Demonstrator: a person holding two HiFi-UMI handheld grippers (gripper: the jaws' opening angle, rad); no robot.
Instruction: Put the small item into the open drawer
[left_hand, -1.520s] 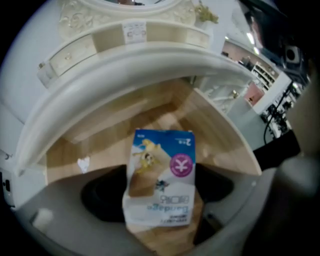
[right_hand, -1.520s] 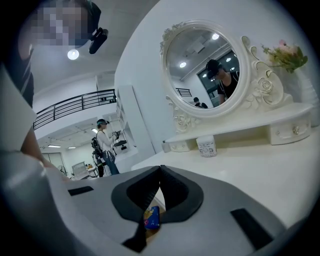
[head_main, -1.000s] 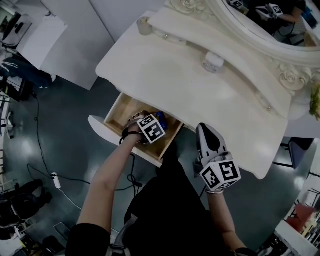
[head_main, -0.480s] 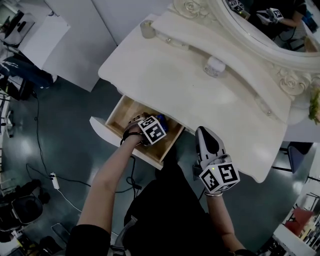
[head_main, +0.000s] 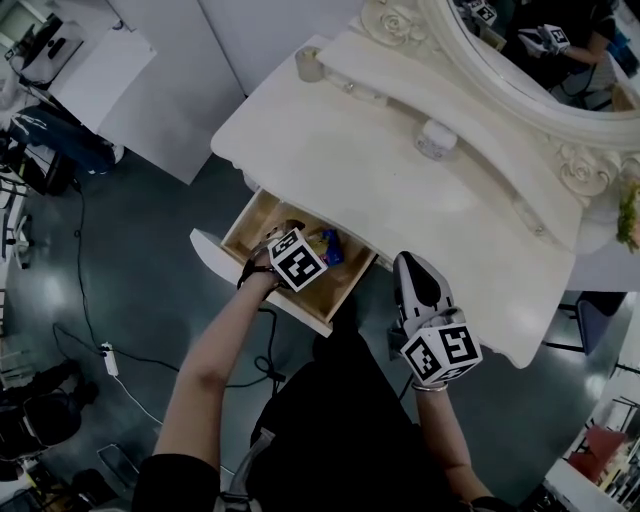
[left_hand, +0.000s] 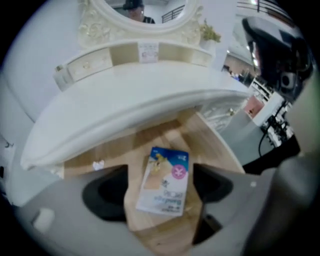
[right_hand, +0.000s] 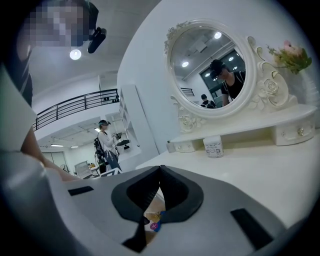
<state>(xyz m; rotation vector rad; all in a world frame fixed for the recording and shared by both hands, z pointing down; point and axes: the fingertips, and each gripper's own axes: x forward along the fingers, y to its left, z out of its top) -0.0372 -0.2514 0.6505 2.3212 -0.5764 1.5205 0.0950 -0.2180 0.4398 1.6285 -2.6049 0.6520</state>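
Under the ornate mirror (right_hand: 210, 65), the white dressing table (head_main: 400, 190) has its drawer (head_main: 258, 222) pulled out toward the person on the near left. The left gripper (left_hand: 160, 192) hangs inside the drawer with its jaws spread wide but closing. The small packet (left_hand: 165, 181) lies flat on the wooden floor between them, toward the drawer's right side, and neither pad touches it. The right gripper (right_hand: 159, 175) waits by the table's near edge with its jaws pressed together on nothing. The risk, I'd say, is that the closing jaws nip the packet's edges and drag it back out as the hand lifts, or that the gripper knocks the overhanging tabletop.
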